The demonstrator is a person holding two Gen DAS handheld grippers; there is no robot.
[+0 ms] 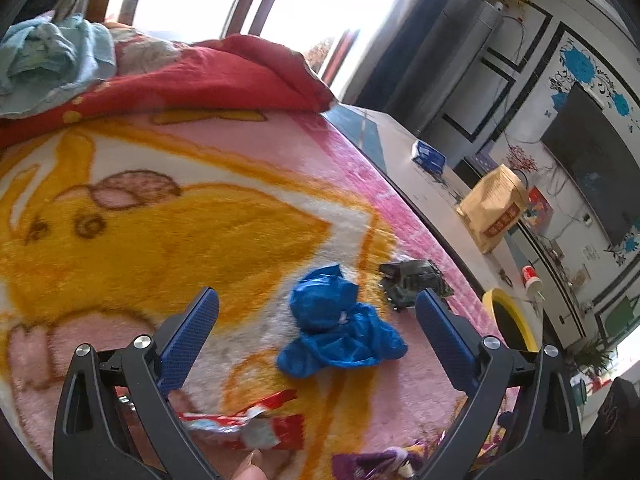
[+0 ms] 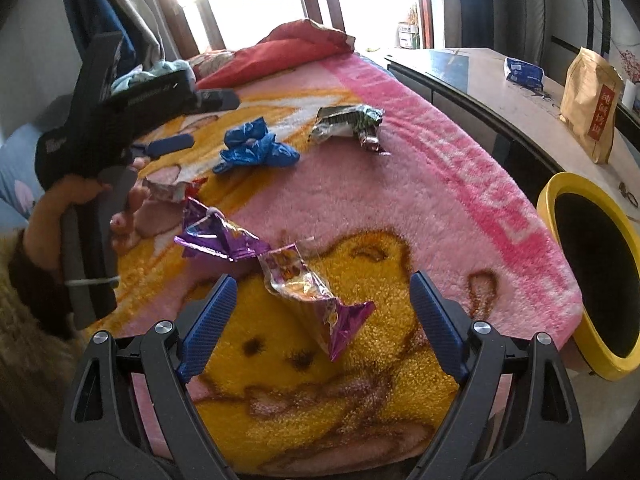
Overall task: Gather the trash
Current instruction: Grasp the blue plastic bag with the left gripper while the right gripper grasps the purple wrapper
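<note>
Trash lies on a pink and yellow blanket (image 2: 400, 184). A crumpled blue plastic piece (image 1: 336, 320) lies just ahead of my open, empty left gripper (image 1: 318, 300); it also shows in the right wrist view (image 2: 256, 146). A dark green wrapper (image 1: 416, 280) lies beyond it, near the bed edge, also in the right wrist view (image 2: 348, 124). A red wrapper (image 1: 248, 424) lies under the left gripper. My right gripper (image 2: 322, 286) is open and empty over a purple foil wrapper (image 2: 316, 292). A second purple wrapper (image 2: 220, 236) lies to its left. A yellow-rimmed bin (image 2: 592, 268) stands beside the bed on the right.
A red quilt (image 1: 208, 76) and light blue clothes (image 1: 52, 60) lie at the far end of the bed. A table (image 2: 500, 92) beside the bed holds a tan paper bag (image 2: 592, 100) and a blue packet (image 2: 524, 72). The left hand-held gripper body (image 2: 108, 120) shows in the right wrist view.
</note>
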